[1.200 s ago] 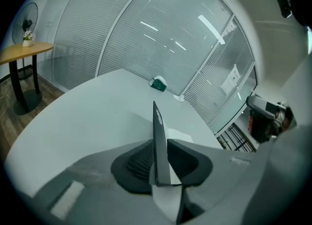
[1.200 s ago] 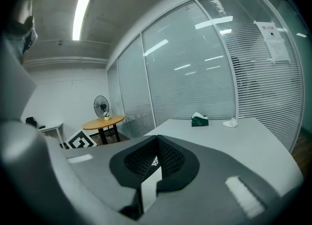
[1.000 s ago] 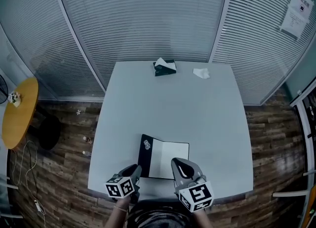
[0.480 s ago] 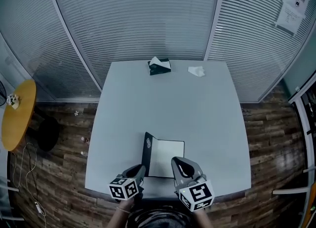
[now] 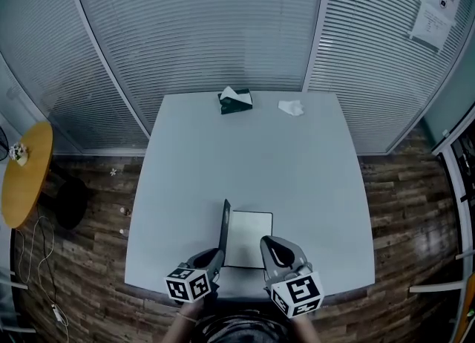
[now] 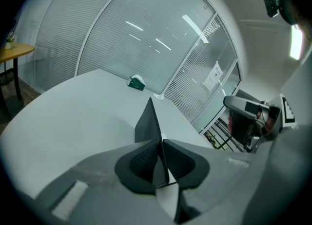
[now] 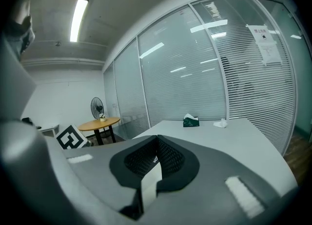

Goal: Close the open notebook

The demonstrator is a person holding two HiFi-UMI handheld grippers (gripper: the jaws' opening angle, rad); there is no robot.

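Observation:
The notebook lies near the front edge of the grey table, its white page facing up. Its dark left cover stands nearly upright on edge. My left gripper is shut on that cover's near edge. In the left gripper view the dark cover rises as a thin blade from between the pads of the left gripper. My right gripper hovers just right of the page's near edge. In the right gripper view its jaws look shut with nothing held.
A green tissue box and a crumpled white tissue sit at the table's far edge. A round wooden side table stands on the floor at left. Glass walls with blinds run behind the table.
The dark cover has swung up from lying open at the left to standing nearly upright. My left gripper has moved right with it. The right gripper has barely shifted.

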